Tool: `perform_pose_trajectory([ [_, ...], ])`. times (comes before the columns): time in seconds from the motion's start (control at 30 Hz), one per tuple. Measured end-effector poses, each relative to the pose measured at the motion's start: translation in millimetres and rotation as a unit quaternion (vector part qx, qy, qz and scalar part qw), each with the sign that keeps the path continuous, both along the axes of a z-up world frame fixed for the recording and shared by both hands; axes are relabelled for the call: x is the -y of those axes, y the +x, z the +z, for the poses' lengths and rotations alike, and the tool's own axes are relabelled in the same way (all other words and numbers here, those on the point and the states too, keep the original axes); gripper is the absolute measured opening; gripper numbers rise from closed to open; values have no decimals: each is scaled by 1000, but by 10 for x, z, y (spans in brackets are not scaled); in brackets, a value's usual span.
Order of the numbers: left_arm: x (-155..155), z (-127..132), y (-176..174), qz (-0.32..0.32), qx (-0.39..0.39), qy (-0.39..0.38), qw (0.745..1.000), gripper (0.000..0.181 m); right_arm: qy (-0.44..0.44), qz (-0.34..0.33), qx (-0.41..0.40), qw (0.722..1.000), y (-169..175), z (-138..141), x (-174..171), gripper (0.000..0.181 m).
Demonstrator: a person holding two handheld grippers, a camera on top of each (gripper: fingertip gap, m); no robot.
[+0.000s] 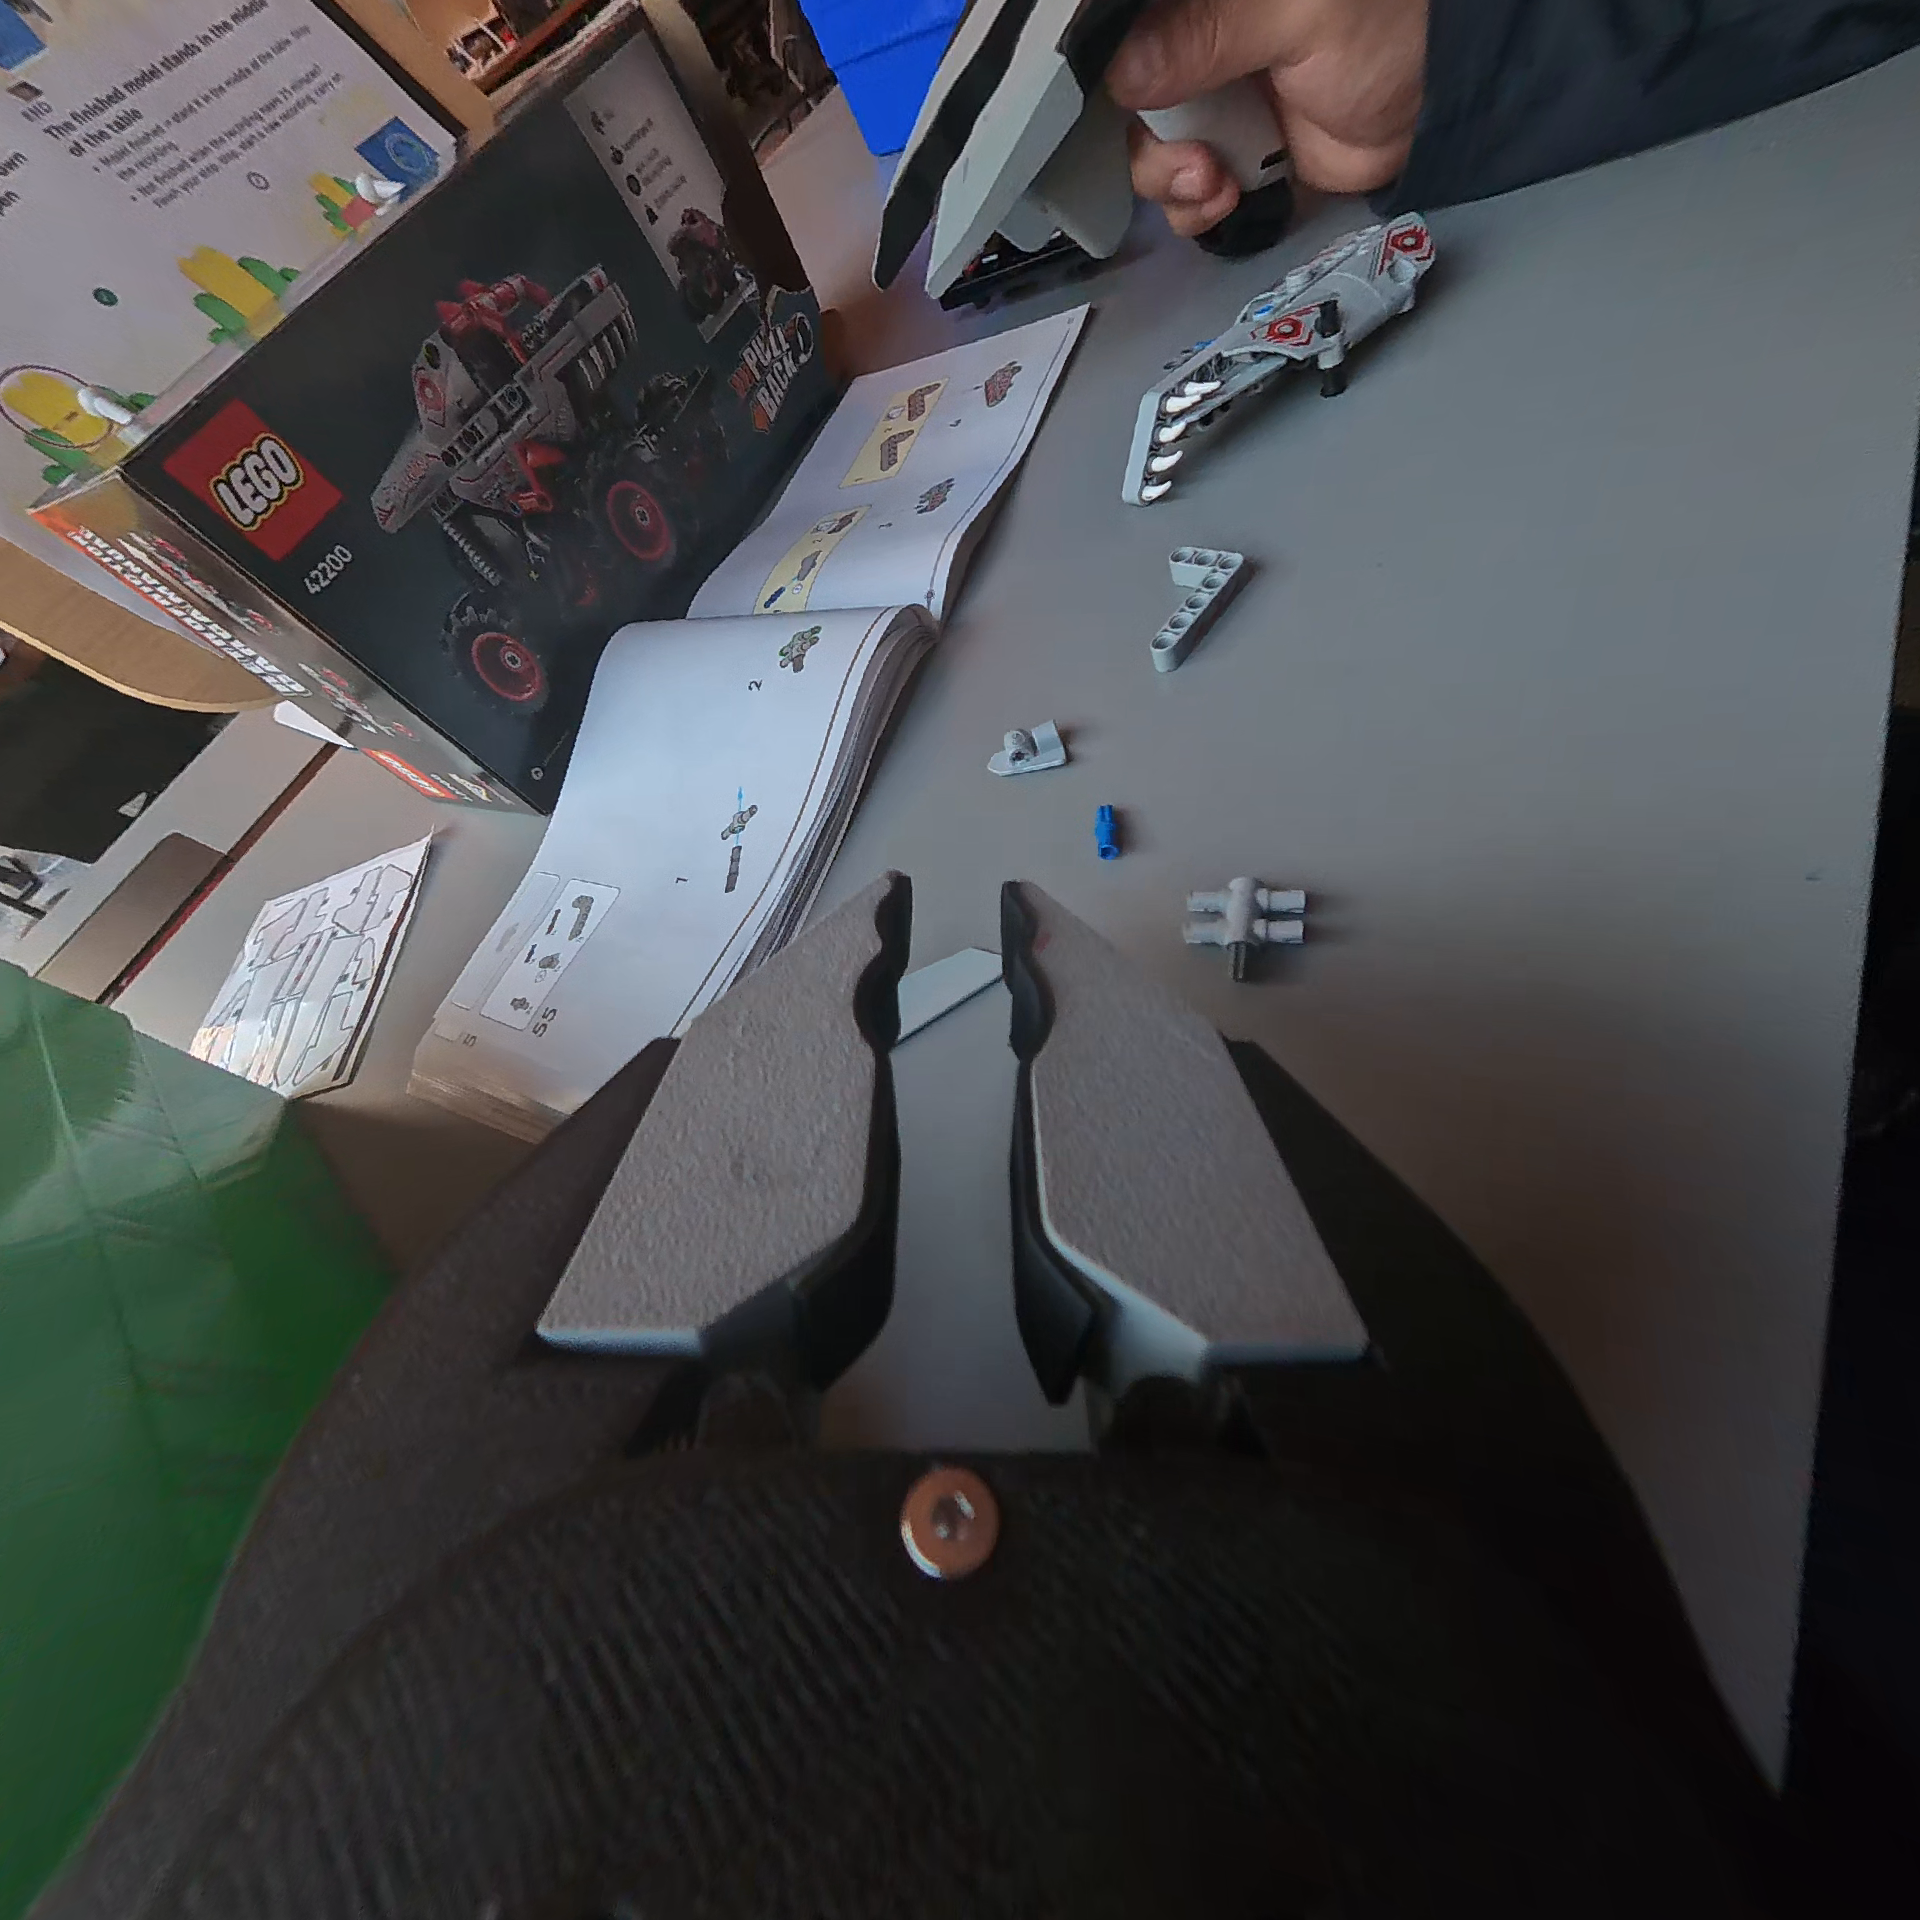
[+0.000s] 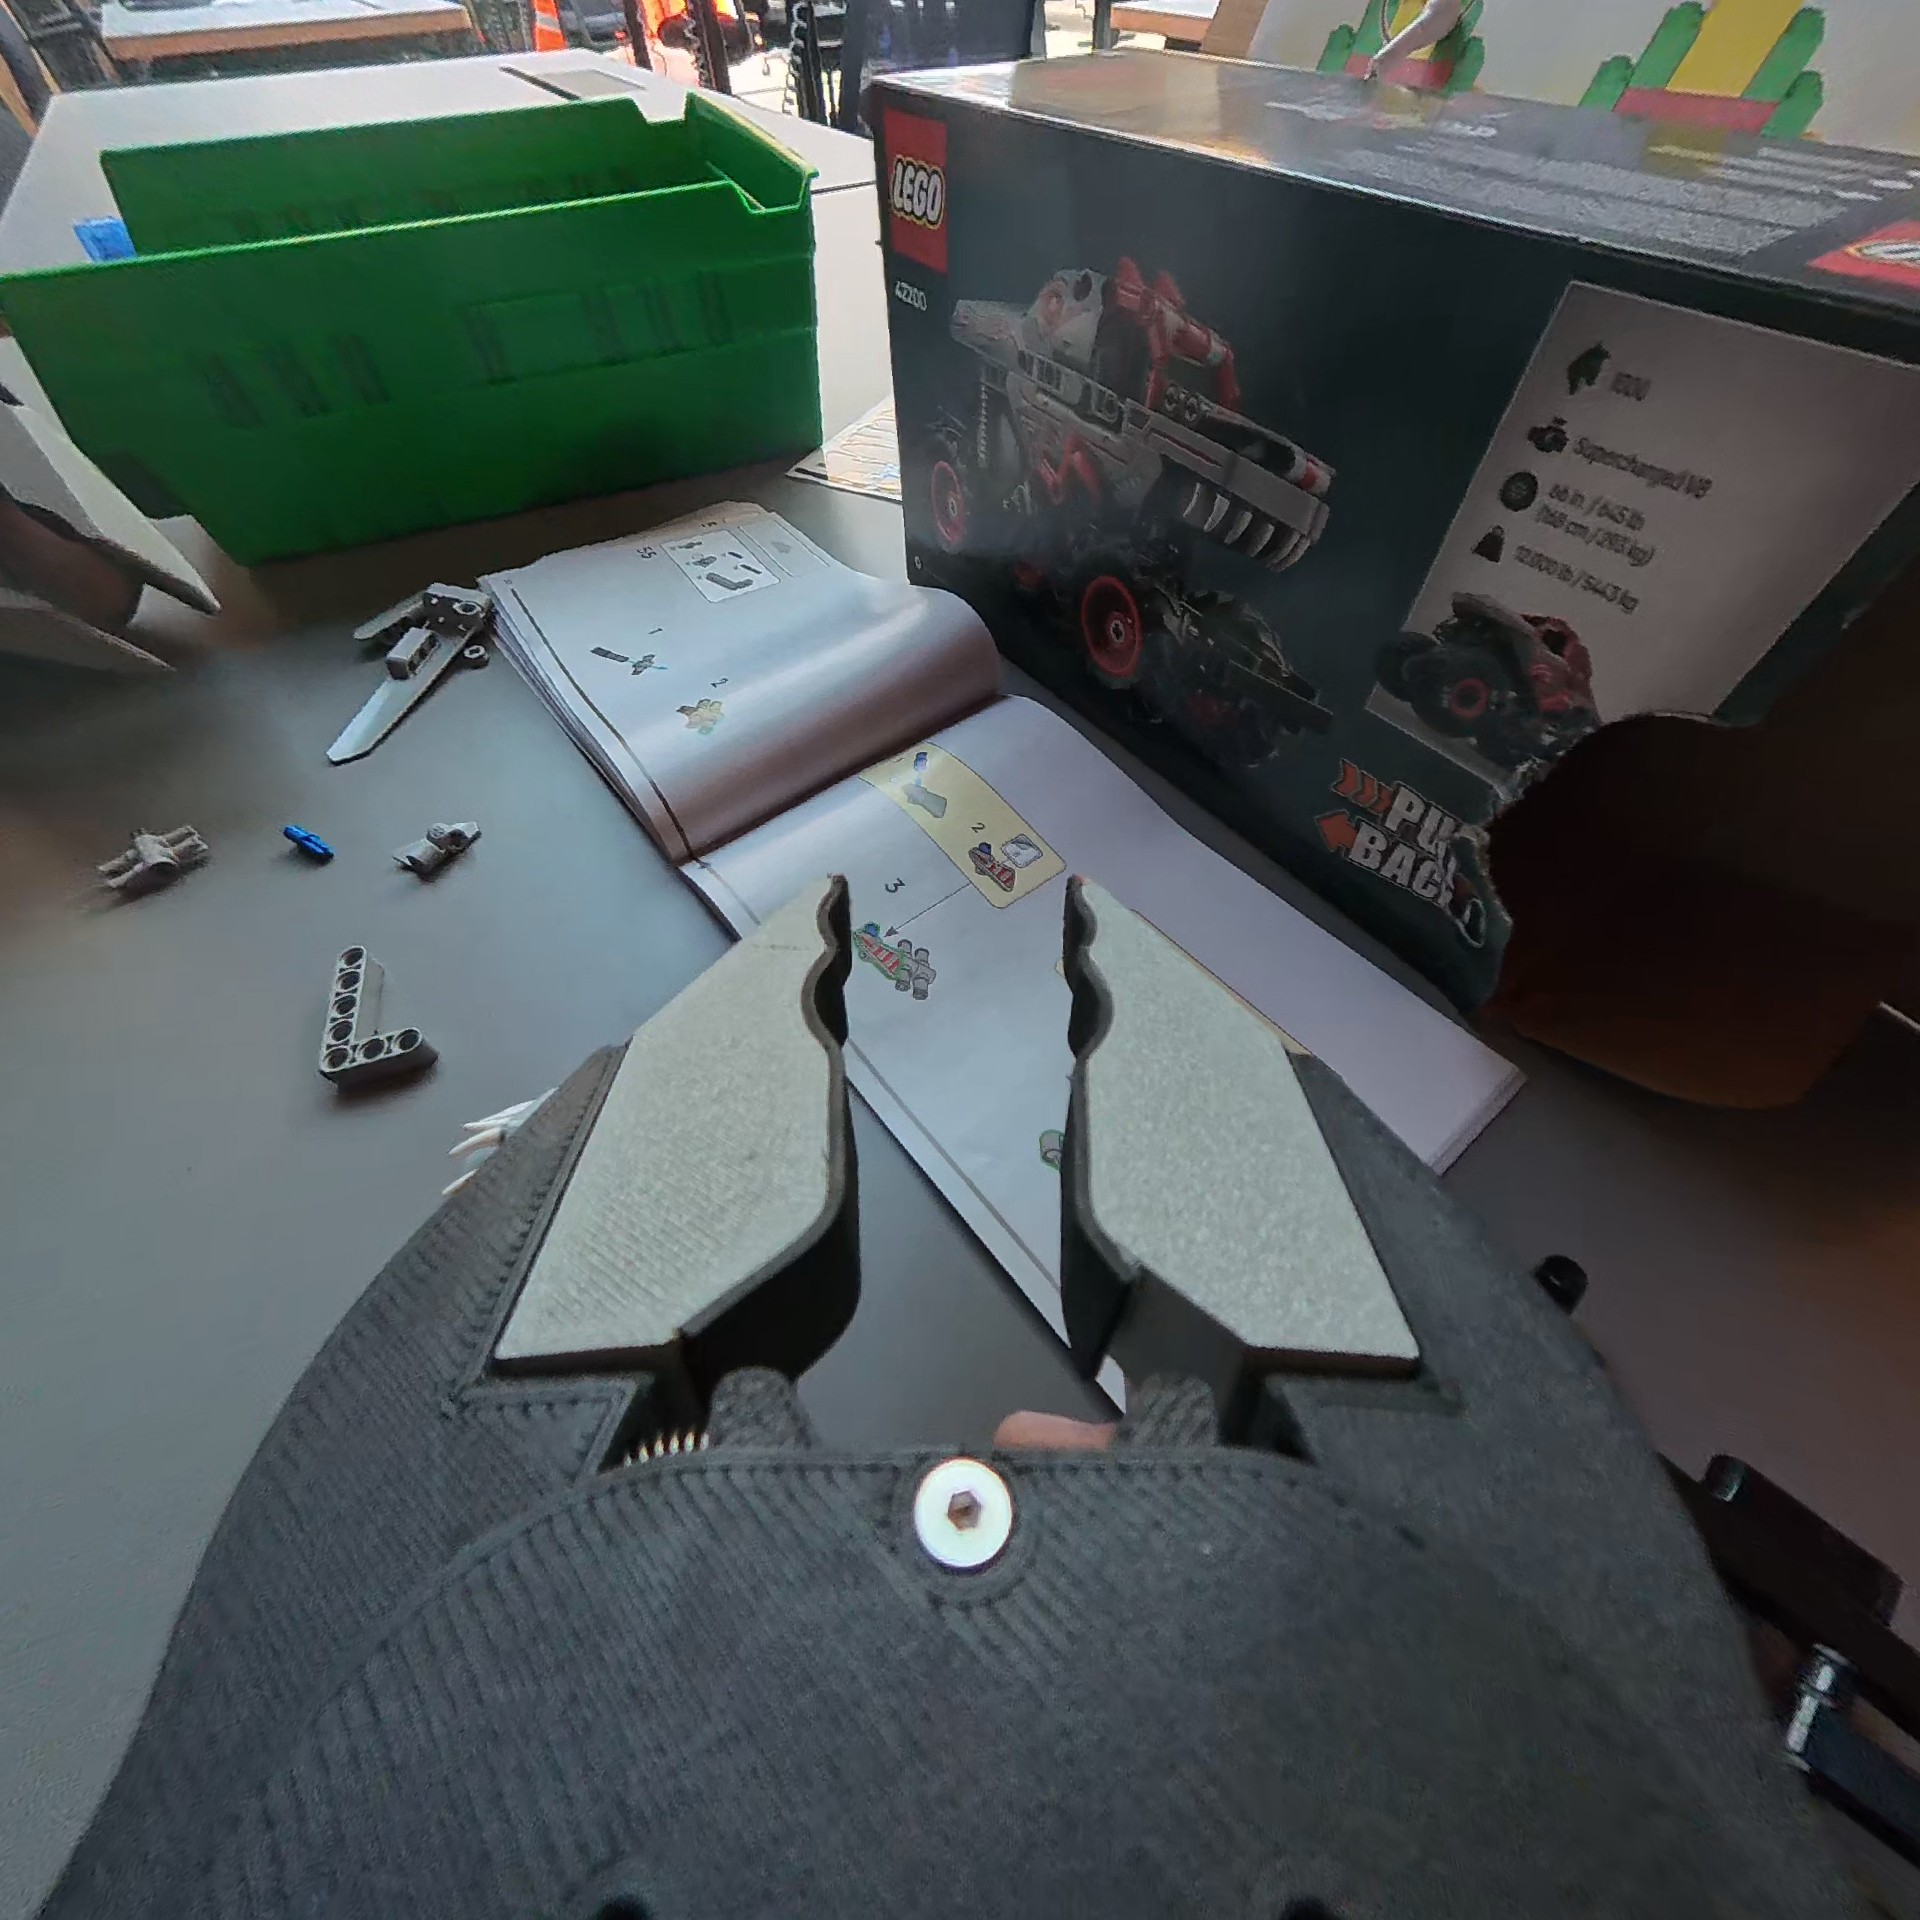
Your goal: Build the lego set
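On the grey table (image 1: 1558, 935) lie loose parts: a blue pin (image 1: 1109, 833), a small grey piece (image 1: 1027, 750), a grey L-shaped beam (image 1: 1200, 603), a grey connector (image 1: 1244, 916) and a built grey jaw with white teeth (image 1: 1278, 353). My left gripper (image 1: 956, 904) is open and empty, just above a flat grey panel piece (image 1: 945, 987). My right gripper (image 2: 954, 904) is open and empty over the open instruction booklet (image 2: 790, 665). The right wrist view shows the beam (image 2: 358, 1023), the pin (image 2: 308, 843) and the panel assembly (image 2: 416, 665).
The set's box (image 1: 468, 447) stands behind the booklet (image 1: 831, 623). A green bin (image 2: 436, 343) sits at the table's far left. A sticker sheet (image 1: 312, 966) lies near the booklet. A hand (image 1: 1278, 104) holds the right gripper (image 1: 914, 270) over a black part (image 1: 1003, 272). Across from one pair of fingers to the other is roughly 25 centimetres. The grey connector (image 1: 1244, 916) lies around 6 centimetres away from my left fingertips. The right camera catches it too, in the right wrist view (image 2: 152, 855). From my left tips it is roughly 6 centimetres to the pin (image 2: 308, 843); from my right, 20 centimetres. Look for it in the left wrist view (image 1: 1108, 834) too. The small grey piece (image 1: 1027, 750) lies some 9 centimetres from my left tips, 15 centimetres from my right tips. Look for it in the right wrist view (image 2: 443, 845) too.
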State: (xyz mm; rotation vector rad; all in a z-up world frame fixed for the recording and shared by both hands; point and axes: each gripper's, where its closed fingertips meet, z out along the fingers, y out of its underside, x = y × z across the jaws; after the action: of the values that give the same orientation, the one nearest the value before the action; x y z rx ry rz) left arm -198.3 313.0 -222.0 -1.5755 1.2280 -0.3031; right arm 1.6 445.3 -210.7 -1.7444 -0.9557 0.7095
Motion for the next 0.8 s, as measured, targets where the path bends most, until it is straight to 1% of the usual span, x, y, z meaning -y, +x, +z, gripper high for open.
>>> perform_pose_trajectory([
  [0.23, -24, 24, -23, 4, 18, -16, 1000, 14, -11, 12, -4, 1000, -52, 14, 46, 39],
  [0.53, -49, 55, -48, -2, 50, -51, 997, 13, -6, 18, 23, 1000, -47, -35, 51, 39],
  [0.7, -49, 48, -48, 0, 45, -48, 998, 14, 26, 30, 28, 999, -9, 69, 98, 39],
  [0.8, -25, 111, -58, 1, 55, -24, 998, 13, 50, 21, 46, 997, 40, 104, 122, 40],
])
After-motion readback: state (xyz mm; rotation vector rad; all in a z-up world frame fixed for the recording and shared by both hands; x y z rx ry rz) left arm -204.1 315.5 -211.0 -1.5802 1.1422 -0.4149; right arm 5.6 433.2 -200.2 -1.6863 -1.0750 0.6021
